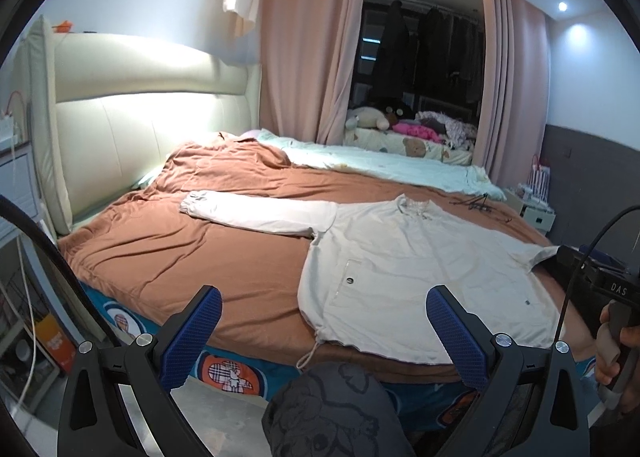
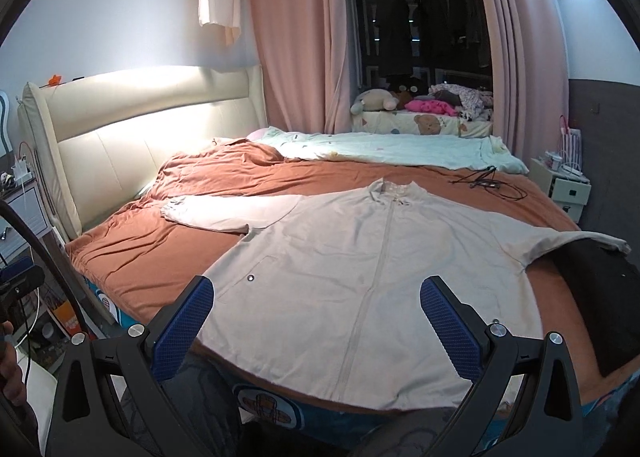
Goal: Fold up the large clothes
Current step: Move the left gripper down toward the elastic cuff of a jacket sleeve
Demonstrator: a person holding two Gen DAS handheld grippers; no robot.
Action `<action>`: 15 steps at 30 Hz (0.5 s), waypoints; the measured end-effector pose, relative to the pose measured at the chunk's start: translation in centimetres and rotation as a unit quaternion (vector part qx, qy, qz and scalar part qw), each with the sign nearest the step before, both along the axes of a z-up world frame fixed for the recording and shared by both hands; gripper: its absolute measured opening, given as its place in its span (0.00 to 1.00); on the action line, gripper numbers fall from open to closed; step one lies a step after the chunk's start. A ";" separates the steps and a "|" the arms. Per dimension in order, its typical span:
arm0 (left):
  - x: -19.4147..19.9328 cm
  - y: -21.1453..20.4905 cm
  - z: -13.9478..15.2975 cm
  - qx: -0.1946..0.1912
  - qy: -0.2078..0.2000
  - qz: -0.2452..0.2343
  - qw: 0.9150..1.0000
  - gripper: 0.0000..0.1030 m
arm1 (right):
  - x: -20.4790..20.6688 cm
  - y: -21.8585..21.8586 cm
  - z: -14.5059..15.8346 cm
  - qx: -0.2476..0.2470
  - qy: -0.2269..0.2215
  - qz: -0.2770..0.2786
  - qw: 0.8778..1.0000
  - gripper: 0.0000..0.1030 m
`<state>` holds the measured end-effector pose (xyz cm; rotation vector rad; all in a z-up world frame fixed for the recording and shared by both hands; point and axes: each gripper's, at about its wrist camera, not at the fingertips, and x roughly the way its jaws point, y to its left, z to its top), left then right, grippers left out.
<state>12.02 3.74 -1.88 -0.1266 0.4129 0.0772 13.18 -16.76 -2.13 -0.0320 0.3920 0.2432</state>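
A cream zip-up jacket lies spread flat, front up, on a rust-brown bedsheet. Its left sleeve stretches out toward the headboard; its right sleeve rests over a folded black garment. The jacket also shows in the left wrist view. My left gripper is open and empty, above the bed's near edge left of the jacket hem. My right gripper is open and empty, above the jacket's lower front.
A cream padded headboard stands at the left. A mint quilt lies at the far side of the bed. Black cables lie near the collar. A white nightstand stands at the right. My knee is below.
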 end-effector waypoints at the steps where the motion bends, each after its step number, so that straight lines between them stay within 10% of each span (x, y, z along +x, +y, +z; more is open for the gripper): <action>1: 0.4 0.1 -0.1 0.005 0.002 0.002 1.000 1.00 | 0.7 0.0 -0.1 0.000 0.003 0.001 1.000 1.00; 15: 11.9 4.7 -1.9 0.012 0.065 0.028 0.997 1.00 | 12.0 1.4 1.2 0.003 0.023 -0.001 1.000 1.00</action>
